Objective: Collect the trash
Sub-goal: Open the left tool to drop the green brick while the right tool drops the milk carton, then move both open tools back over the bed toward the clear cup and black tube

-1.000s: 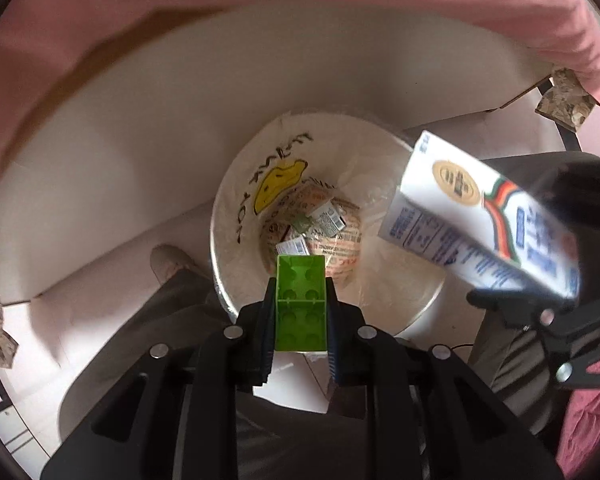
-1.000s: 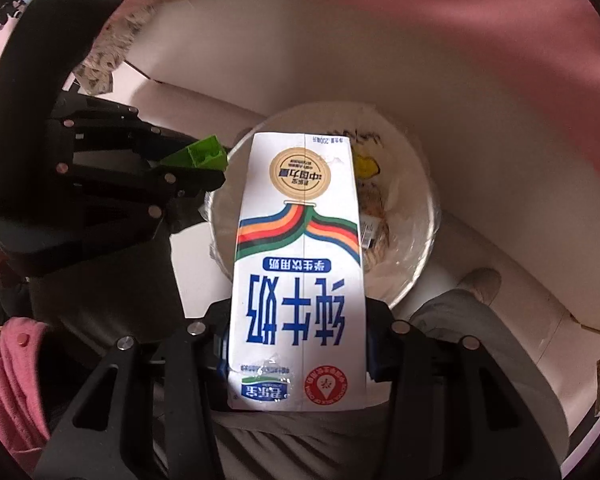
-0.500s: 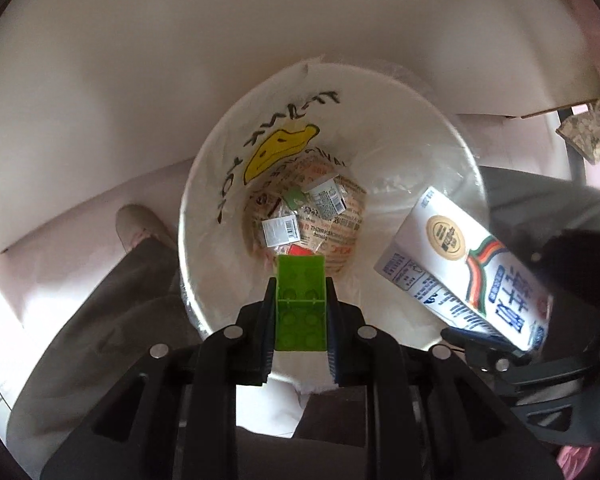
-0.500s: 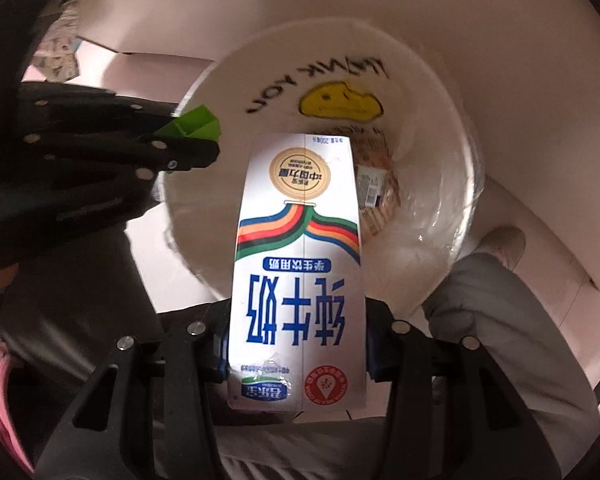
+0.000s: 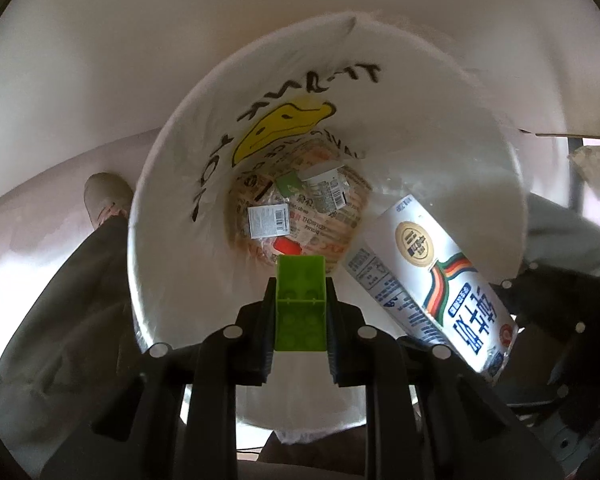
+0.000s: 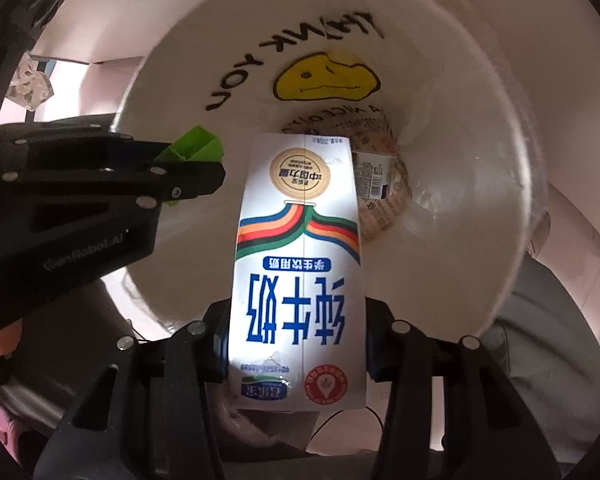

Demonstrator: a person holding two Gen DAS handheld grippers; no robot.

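Closest in the left wrist view, the left gripper [image 5: 300,312] is clenched on a green toy brick [image 5: 300,308], its black fingers [image 5: 260,336] pressing both flanks of the brick, which points down into the mouth of the white bin [image 5: 172,264]. In the right wrist view, the right gripper [image 6: 296,344] grasps a milk carton [image 6: 298,264] by its lower sides, the carton upside down to the camera and its far end reaching over the bin's opening. Both loads hang above the bin, the carton just to the right of the brick in the left view, apart from it. The bin is lined with a white bag [image 6: 440,128] printed with a yellow smiley face [image 6: 326,78] and black lettering. At the bottom lie food wrappers [image 5: 300,216] with barcodes and a small white cup [image 5: 326,190]. Beside the bin, the person's trouser leg [image 5: 68,320] and shoe [image 5: 106,196] rest on a pale floor [image 5: 40,184].
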